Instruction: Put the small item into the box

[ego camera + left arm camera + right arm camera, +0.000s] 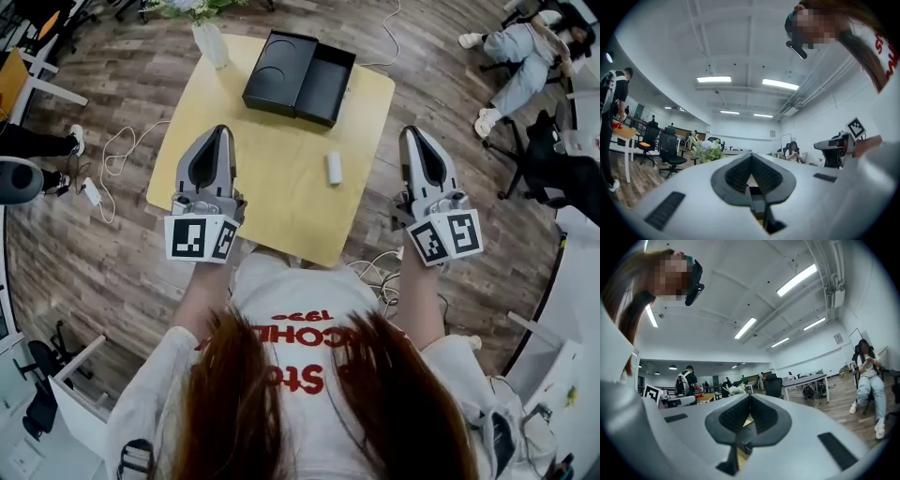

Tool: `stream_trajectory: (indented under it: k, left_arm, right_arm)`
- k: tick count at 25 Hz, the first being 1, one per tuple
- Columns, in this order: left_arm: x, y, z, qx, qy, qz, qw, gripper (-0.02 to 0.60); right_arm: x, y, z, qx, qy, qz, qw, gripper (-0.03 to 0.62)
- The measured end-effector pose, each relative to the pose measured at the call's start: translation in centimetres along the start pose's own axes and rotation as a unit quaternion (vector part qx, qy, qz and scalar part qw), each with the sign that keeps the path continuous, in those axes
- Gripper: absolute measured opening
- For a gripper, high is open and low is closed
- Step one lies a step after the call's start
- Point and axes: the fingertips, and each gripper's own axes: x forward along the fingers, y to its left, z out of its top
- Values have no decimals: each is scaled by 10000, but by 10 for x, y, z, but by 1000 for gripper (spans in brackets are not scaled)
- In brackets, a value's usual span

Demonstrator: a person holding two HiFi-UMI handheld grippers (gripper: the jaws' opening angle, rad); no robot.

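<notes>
A small white cylindrical item (334, 168) lies on the yellow table (281, 202), right of centre. An open black box (299, 77) sits at the table's far edge, its two halves side by side. My left gripper (223, 130) hovers over the table's left side, shut and holding nothing. My right gripper (409, 132) is past the table's right edge, right of the item, shut and holding nothing. Both gripper views look up across the room: the left gripper (751, 157) and right gripper (750, 397) show their jaws closed together, and neither the item nor the box appears there.
A vase of flowers (211, 39) stands at the table's far left corner, next to the box. White cables (112, 159) lie on the wooden floor to the left. A seated person (525, 61) and office chairs (548, 159) are to the right.
</notes>
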Motion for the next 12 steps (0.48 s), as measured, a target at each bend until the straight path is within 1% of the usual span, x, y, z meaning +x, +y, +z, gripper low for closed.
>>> stream_trajectory:
  k: [4, 8, 12]
  left_arm:
    - [19, 2, -3, -3, 5, -138, 9999, 4]
    - [29, 2, -6, -29, 89, -477, 9988, 4]
    - [37, 6, -13, -9, 142, -611, 9980, 5]
  right_arm:
    - [19, -2, -9, 36, 93, -38, 9999, 6]
    - [23, 0, -17, 89, 183, -339, 9992, 6]
    - [29, 2, -40, 92, 525, -497, 9973, 8]
